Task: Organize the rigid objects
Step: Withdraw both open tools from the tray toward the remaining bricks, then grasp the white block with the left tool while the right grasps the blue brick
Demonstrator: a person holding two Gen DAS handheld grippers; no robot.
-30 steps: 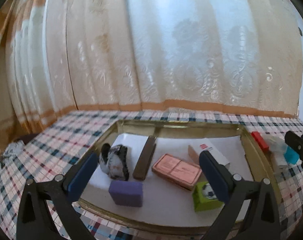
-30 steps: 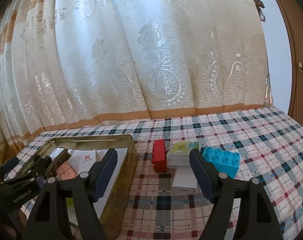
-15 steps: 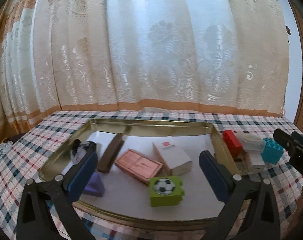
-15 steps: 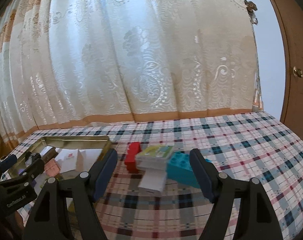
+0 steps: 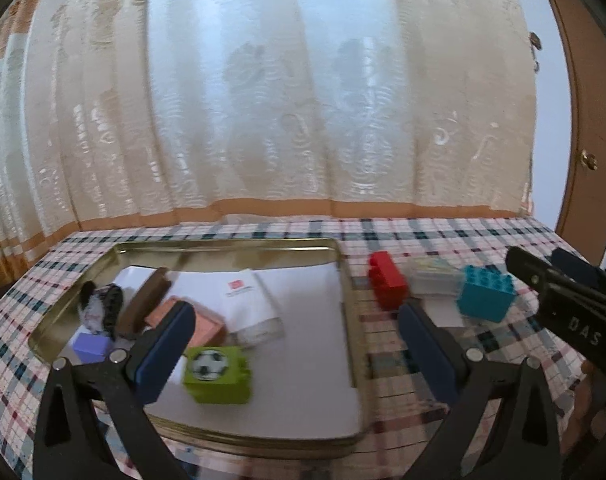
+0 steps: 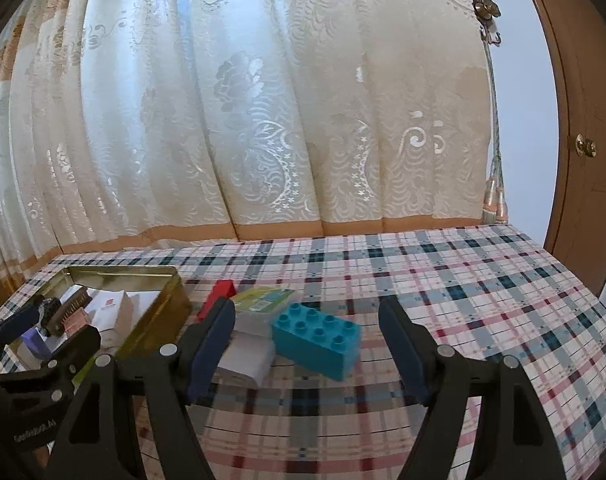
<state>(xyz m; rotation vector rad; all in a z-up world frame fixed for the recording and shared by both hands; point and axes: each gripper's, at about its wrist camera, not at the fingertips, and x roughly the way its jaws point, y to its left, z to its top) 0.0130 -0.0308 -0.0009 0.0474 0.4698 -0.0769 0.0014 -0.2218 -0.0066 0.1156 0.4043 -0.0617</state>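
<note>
A gold tin tray [image 5: 231,244] holds a green football block [image 5: 217,374], a white box [image 5: 251,300], a pink box [image 5: 209,326], a brown bar [image 5: 145,304], a purple block [image 5: 91,346] and a black-and-white object [image 5: 101,306]. To its right on the cloth lie a red brick [image 5: 387,286], a clear case with a green card [image 5: 433,276] and a teal brick [image 5: 487,294]. My left gripper [image 5: 297,314] hangs open over the tray's right half. My right gripper [image 6: 307,306] is open just short of the teal brick [image 6: 317,340], not touching it.
The checked tablecloth [image 6: 483,300] runs bare to the right of the bricks. A white box [image 6: 247,356] lies under the clear case [image 6: 263,300]. A lace curtain [image 6: 263,120] hangs along the table's far edge, and a wooden door [image 6: 583,120] stands at the right.
Both grippers have slid to the right. In the left view the tray has drifted left and the bricks have come in. In the right view the teal brick now sits between the fingers.
</note>
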